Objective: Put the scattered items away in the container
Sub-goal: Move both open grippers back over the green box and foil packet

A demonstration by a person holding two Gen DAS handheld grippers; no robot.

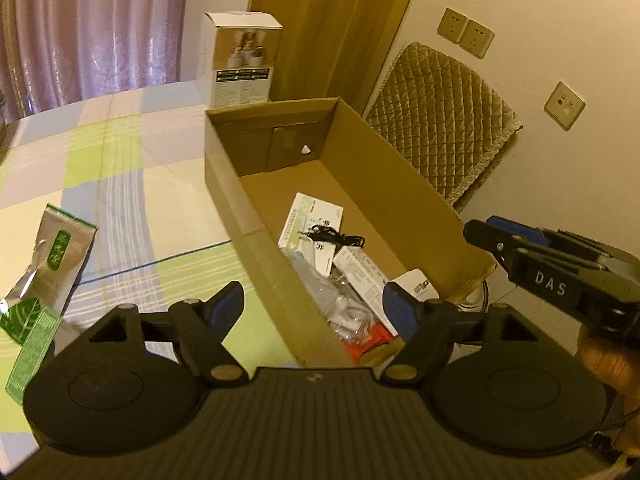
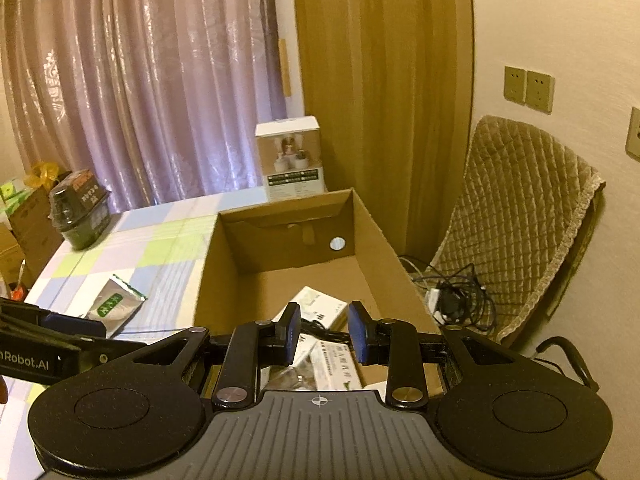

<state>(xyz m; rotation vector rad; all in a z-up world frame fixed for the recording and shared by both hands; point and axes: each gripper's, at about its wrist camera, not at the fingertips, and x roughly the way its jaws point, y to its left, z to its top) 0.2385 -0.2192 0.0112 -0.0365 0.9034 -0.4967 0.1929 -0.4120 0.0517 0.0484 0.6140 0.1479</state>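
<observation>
An open cardboard box [image 1: 224, 168] stands on the checked tablecloth [image 1: 120, 160]. On its floor lie a white leaflet pack [image 1: 308, 216], a black cable [image 1: 336, 236], a white medicine box [image 1: 360, 272] and a clear plastic bag [image 1: 332, 300]. My left gripper [image 1: 316, 306] hangs open over the box's near left wall, with nothing between its blue pads. My right gripper [image 2: 326, 334] hovers over the box's near end with its jaws narrowly apart and nothing gripped. A silver-and-green foil pouch [image 1: 60, 252] and a green packet [image 1: 32, 344] lie on the table left of the box.
A white product box [image 1: 240, 56] stands behind the cardboard box. A chair with a quilted cover [image 1: 440, 120] sits to the right, with tangled cables and a charger [image 2: 448, 300] on its seat. A dark wrapped container [image 2: 80, 212] stands at the table's far left.
</observation>
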